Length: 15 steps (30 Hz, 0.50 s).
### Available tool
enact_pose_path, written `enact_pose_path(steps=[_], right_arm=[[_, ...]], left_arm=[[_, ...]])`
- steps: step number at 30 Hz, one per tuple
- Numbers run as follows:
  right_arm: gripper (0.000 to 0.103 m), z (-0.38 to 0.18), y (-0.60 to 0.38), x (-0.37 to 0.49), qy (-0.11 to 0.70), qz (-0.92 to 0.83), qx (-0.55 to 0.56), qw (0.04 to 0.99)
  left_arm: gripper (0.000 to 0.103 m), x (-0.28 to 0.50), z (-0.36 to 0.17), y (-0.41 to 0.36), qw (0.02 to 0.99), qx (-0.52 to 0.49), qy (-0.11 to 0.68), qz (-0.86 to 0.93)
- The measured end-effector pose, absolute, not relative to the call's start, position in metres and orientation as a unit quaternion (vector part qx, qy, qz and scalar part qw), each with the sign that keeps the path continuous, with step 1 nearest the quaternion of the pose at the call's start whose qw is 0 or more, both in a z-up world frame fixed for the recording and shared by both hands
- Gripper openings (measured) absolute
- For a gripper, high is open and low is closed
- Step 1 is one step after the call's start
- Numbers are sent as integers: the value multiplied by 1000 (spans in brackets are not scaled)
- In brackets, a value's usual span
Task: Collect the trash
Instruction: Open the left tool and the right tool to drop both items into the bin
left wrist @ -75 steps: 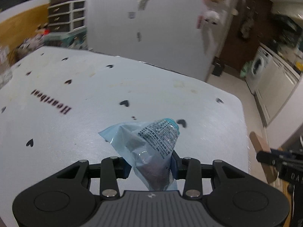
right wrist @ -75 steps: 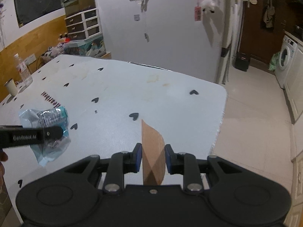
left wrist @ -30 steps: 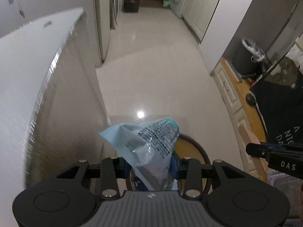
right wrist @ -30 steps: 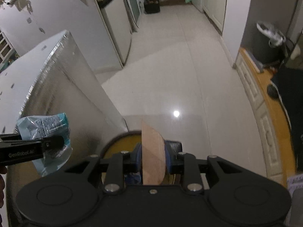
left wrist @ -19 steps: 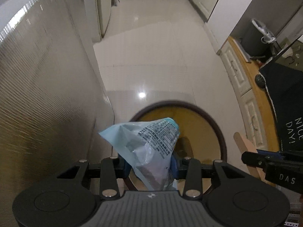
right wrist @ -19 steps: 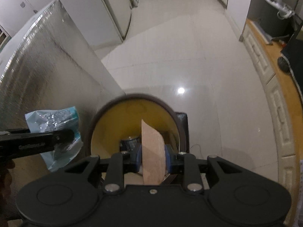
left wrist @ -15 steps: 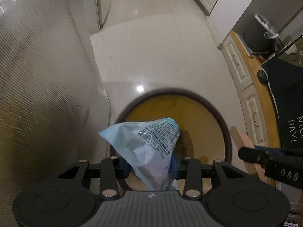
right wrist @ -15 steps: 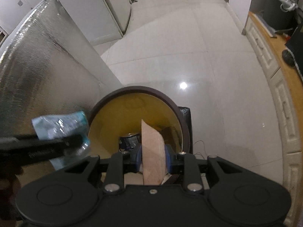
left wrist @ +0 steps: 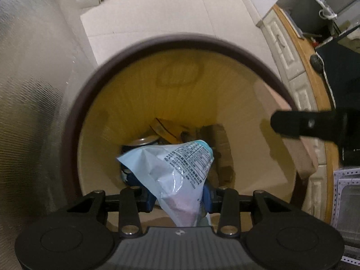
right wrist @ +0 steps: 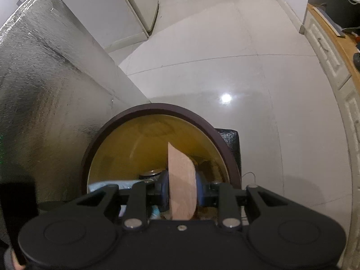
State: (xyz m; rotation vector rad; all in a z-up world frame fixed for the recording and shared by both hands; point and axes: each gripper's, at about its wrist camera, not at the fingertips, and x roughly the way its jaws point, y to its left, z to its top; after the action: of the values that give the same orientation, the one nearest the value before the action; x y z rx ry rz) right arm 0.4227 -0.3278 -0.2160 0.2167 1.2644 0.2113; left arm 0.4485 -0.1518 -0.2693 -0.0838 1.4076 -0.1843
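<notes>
Two tongs: the left tongs [left wrist: 178,201] and the right tongs [right wrist: 182,194]. One bin [left wrist: 74,121], round, with a dark rim and yellow inside. One blue wrapper [left wrist: 175,171] and one brown card [right wrist: 181,180], each between a pair of tongs. In the bin's bottom, one can [left wrist: 146,140] and some brown scraps [left wrist: 216,139], too blurred to count. One silver panel [right wrist: 45,103] beside the bin.
</notes>
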Motion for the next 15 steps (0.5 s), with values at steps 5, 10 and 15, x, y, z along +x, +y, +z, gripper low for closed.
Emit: enact_pose_path(steps=[5,10,15], right_arm=[[26,-227,-326,431,591,103,104,793],[26,-233,-323,439,593,108,108,791],[26,-243,-321,450,597,110,114,787]], left_arm=[[41,454,-289,-155,740,-33,667,-82],[42,459,-305,-160,731,-40,677,-79],[54,457,-311,-158,720,-51,688,-77]])
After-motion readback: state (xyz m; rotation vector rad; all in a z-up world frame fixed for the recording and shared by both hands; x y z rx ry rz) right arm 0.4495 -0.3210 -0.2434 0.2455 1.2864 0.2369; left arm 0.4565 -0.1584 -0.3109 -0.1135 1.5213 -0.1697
